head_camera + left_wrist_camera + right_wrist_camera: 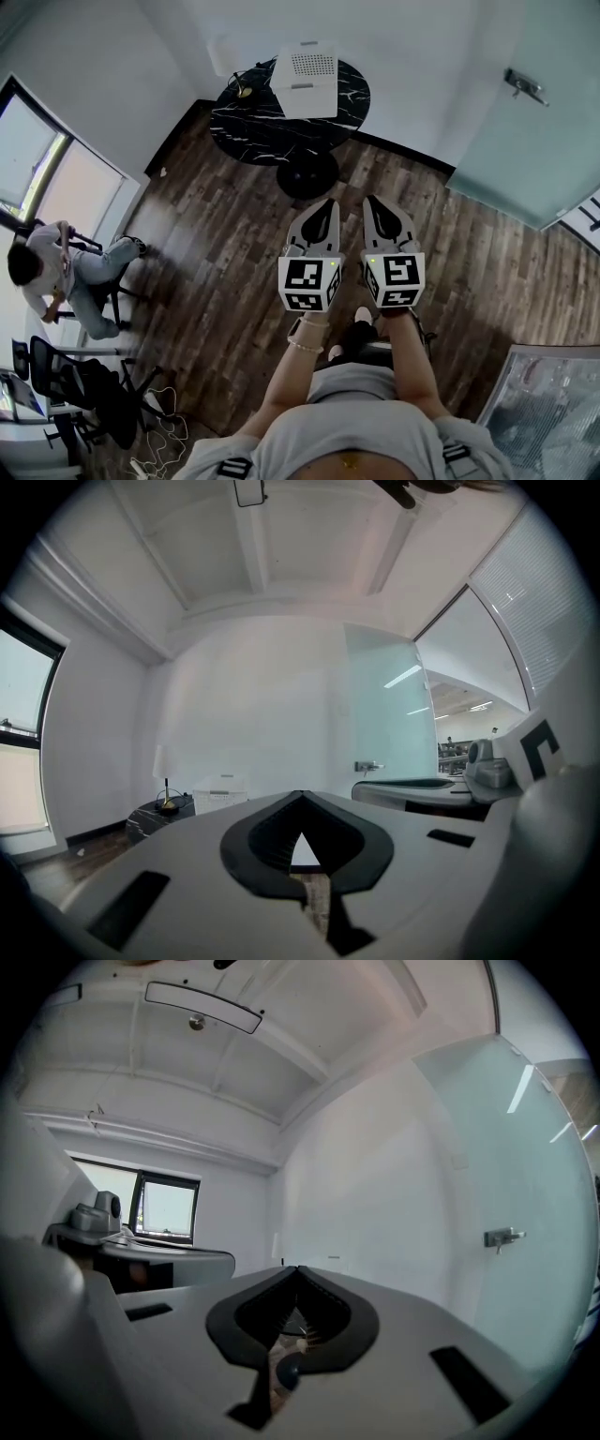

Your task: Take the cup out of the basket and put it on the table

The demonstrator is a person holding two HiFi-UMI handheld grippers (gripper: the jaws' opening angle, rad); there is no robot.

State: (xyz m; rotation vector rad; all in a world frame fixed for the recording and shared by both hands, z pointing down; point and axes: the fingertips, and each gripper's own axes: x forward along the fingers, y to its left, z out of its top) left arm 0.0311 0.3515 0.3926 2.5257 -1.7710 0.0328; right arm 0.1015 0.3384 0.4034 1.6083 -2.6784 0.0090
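A white perforated basket [305,82] stands on a round black marble table [253,131] across the wood floor; no cup shows from here. In the left gripper view the basket [220,794] and the table [150,819] are small and far off at the lower left. My left gripper [328,202] and right gripper [370,200] are held side by side at waist height, pointing level toward the table and well short of it. Both are shut with nothing between the jaws, as the left gripper [300,794] and right gripper [298,1269] show in their own views.
A small lamp [242,91] stands on the table beside the basket. A person sits on a chair [66,277] by the window at left, with an office chair [84,384] nearer. A frosted glass door [525,141] is at right.
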